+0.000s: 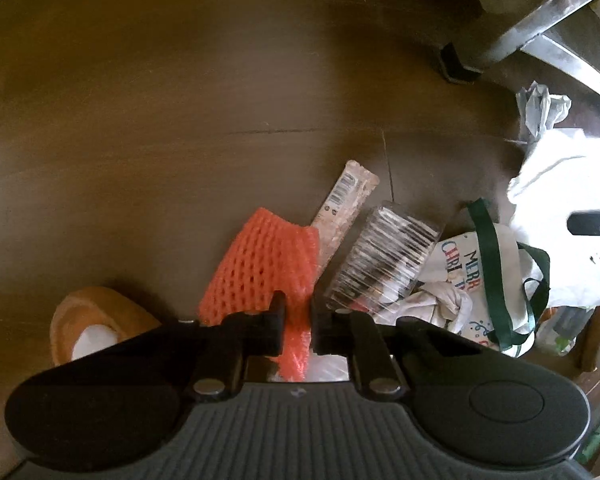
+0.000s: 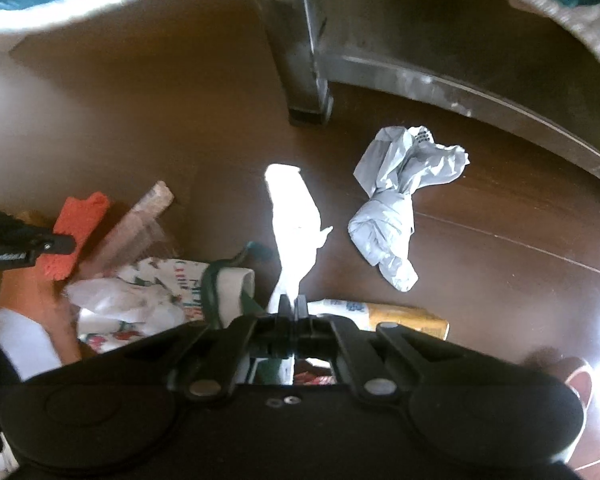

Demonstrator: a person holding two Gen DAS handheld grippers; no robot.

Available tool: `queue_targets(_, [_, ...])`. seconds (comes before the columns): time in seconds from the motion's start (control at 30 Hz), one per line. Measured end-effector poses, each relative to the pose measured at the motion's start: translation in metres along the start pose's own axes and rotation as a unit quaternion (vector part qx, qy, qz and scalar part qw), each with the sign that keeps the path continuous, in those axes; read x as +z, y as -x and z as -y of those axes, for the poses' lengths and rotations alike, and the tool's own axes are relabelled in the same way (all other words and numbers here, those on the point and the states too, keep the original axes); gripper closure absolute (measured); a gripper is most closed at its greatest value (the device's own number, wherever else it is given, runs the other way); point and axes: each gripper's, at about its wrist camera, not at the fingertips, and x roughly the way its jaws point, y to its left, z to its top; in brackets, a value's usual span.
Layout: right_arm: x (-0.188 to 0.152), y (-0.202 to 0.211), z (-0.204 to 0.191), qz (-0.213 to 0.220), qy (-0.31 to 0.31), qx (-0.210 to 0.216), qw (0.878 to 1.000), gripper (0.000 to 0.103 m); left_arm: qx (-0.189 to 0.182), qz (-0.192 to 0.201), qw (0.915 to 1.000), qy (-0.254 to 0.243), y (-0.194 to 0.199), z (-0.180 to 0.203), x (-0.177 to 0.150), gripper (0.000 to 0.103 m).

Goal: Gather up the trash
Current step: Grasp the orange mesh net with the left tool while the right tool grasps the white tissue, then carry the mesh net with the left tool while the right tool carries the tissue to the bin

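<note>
My left gripper [image 1: 298, 308] is shut on an orange foam fruit net [image 1: 256, 268] and holds it above the brown floor. Beside the net lie a pink wrapper with a barcode [image 1: 346, 204] and a clear ribbed plastic tray [image 1: 384, 256]. A printed Christmas gift bag with green handles [image 1: 488, 264] lies open at the right. My right gripper [image 2: 291, 305] is shut on the white edge of a plastic bag [image 2: 294, 216]. In the right wrist view the left gripper's fingers [image 2: 60, 244] grip the orange net [image 2: 76, 228]. A crumpled grey plastic bag [image 2: 396, 204] lies on the floor ahead.
A metal chair leg [image 2: 300, 60] and curved metal frame [image 2: 480, 100] stand behind the trash. A yellow and white packet [image 2: 400, 316] lies by the right gripper. A slippered foot [image 1: 92, 328] is at lower left. White plastic [image 1: 568, 184] bunches at the right.
</note>
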Motion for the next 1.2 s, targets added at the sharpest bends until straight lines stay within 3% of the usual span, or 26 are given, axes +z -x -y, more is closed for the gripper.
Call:
queue_targets(0.23, [-0.008, 0.058, -0.008, 0.035, -0.009, 0.005, 0.999, 0.103, 0.001, 0.020, 0.9997, 0.015, 0.032, -0.003, 0.009, 0.094])
queue_targets(0.4, [-0.011, 0.114, -0.011, 0.072, -0.020, 0.011, 0.997, 0.103, -0.003, 0.047, 0.9986, 0.023, 0.077, 0.005, 0.012, 0.094])
queue_targets(0.73, [-0.034, 0.238, -0.019, 0.154, -0.022, 0.030, 0.987, 0.103, -0.029, 0.126, 0.9912, 0.027, 0.200, 0.032, 0.006, 0.094])
queue_targets(0.93, [-0.057, 0.305, -0.020, 0.197, -0.016, 0.018, 0.980, 0.103, -0.030, 0.172, 0.9843, 0.024, 0.284, 0.056, -0.005, 0.094])
queue_targets(1.07, [-0.074, 0.348, -0.020, 0.230, -0.012, 0.013, 0.973, 0.103, -0.020, 0.207, 0.9780, 0.011, 0.335, 0.079, -0.018, 0.094])
queue_targets(1.2, [-0.094, 0.388, -0.023, 0.265, -0.003, 0.011, 0.964, 0.103, -0.032, 0.241, 0.9699, 0.002, 0.383, 0.099, -0.034, 0.094])
